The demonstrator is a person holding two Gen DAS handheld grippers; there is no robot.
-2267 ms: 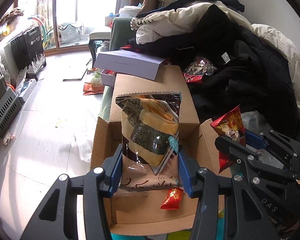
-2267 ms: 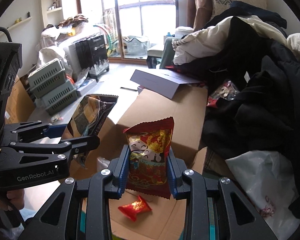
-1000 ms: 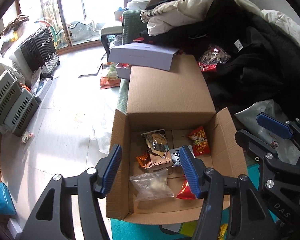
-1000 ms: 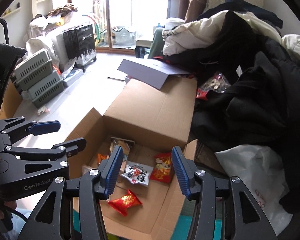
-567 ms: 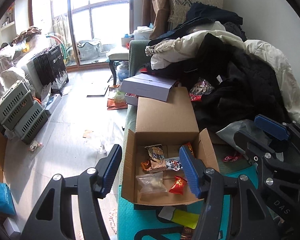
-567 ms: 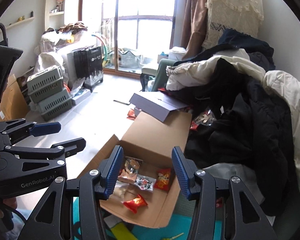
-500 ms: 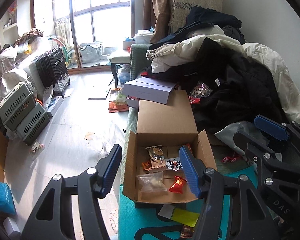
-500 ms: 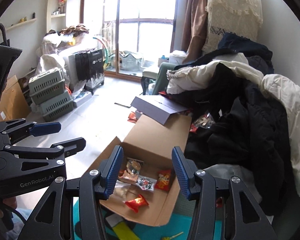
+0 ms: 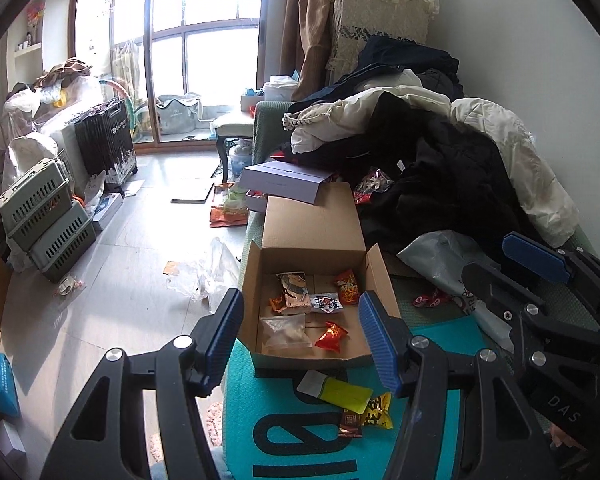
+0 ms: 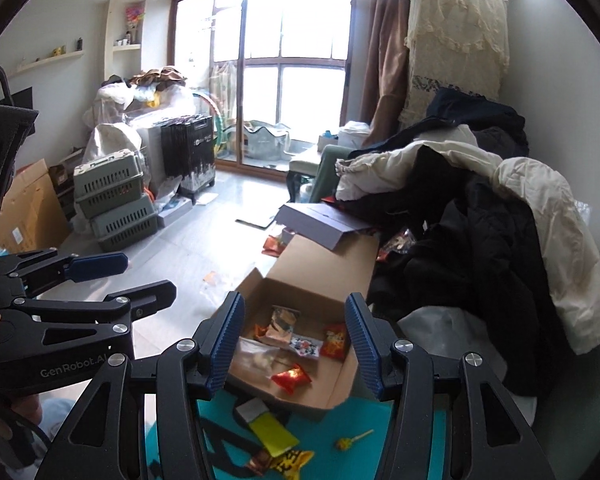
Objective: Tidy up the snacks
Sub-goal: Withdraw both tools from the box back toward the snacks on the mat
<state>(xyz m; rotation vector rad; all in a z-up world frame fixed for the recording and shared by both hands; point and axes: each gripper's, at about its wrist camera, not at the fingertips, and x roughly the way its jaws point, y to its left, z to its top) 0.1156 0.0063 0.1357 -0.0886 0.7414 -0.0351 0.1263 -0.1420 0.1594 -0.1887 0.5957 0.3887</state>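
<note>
Both tongs (image 9: 302, 330) (image 10: 292, 334) empty, right opening, above cardboard box (image 9: 312, 236) w/ snacks (image 9: 332, 335)

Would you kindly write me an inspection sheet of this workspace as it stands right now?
Surface: teal mat under the near edge of the cardboard box.
Job's things: the open box holds several snack packets, among them a clear bag and a small red packet; a yellow packet and a lollipop lie on the mat outside it.
Clutter: piled coats, a white plastic bag, a purple box.
Grippers: left gripper open and empty; right gripper empty, jaws opening.
Cables: nothing seen.
Surroundings: stacked green crates, a black suitcase, a large window.
</note>
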